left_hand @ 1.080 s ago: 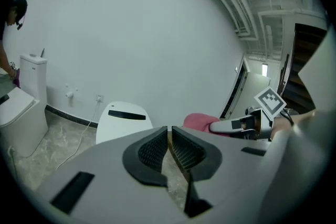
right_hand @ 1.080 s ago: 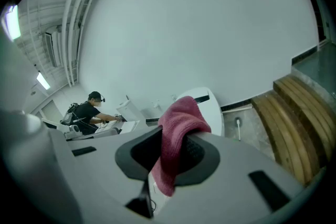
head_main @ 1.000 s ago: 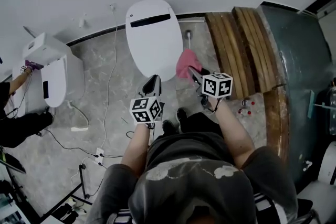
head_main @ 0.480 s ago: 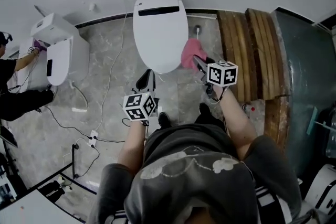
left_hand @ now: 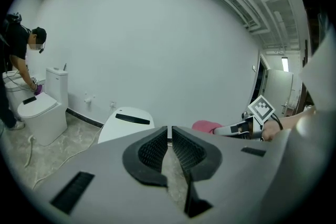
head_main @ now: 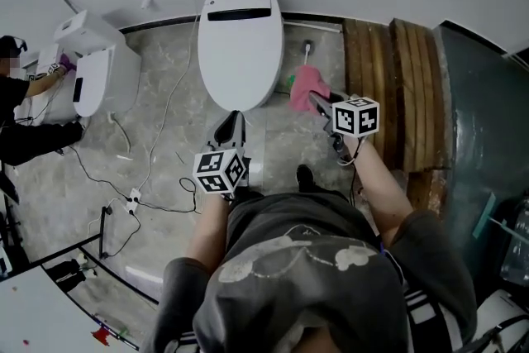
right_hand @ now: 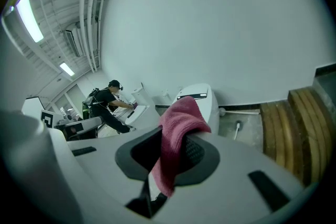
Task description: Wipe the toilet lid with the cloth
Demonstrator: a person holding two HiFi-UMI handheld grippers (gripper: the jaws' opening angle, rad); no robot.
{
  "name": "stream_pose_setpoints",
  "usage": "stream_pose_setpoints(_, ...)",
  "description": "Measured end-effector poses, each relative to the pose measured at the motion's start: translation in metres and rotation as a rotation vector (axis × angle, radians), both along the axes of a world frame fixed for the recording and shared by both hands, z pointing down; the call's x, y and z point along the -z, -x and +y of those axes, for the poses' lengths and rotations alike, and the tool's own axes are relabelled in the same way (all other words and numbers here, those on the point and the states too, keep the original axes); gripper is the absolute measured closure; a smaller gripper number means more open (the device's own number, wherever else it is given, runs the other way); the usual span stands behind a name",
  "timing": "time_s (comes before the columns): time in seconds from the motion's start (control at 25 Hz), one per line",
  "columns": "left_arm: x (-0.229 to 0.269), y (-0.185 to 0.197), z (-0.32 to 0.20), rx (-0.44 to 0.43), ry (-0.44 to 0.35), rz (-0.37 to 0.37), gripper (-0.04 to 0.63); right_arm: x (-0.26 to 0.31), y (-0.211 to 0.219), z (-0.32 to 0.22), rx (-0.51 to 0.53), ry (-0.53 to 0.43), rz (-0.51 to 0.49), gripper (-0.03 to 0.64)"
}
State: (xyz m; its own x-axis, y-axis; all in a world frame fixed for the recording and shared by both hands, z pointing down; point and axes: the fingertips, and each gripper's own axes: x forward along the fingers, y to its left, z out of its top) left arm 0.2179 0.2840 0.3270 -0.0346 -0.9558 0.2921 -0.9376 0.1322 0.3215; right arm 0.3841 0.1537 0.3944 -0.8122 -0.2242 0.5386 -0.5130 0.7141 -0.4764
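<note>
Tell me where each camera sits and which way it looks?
Head view: on the person's head, looking down at the toilet lid; shows torso, arms, left hand-held gripper, right hand-held gripper.
Left gripper view: on the left hand-held gripper, looking along its shut jaws toward the toilet lid; shows the right hand.
Right gripper view: on the right hand-held gripper, looking along jaws clamping the cloth; the left one peeks in.
Shared: all show toilet lid and cloth.

Toilet lid [left_hand: 126, 122] near end behind my left gripper [left_hand: 169, 136], right gripper [right_hand: 170, 139] pads [right_hand: 196, 152] mostly under cloth [right_hand: 178, 113], other person [head_main: 21, 140] cut by left edge, small green thing [head_main: 291, 81] beside cloth I can't identify
</note>
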Motion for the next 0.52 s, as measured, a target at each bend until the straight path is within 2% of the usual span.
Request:
stream_pose_setpoints(0.16,0.001,-0.023,-0.004,0.03,-0.001,-0.015,0.563,-0.005,-0.02,-0.007,0.034,0.005,-0.001,0.561)
stream_pose_setpoints(0.52,0.003,-0.048,0.001,0.079,0.022,-0.015,0.563,0.003,-0.027,0.013,0.148,-0.005,-0.04,0.561)
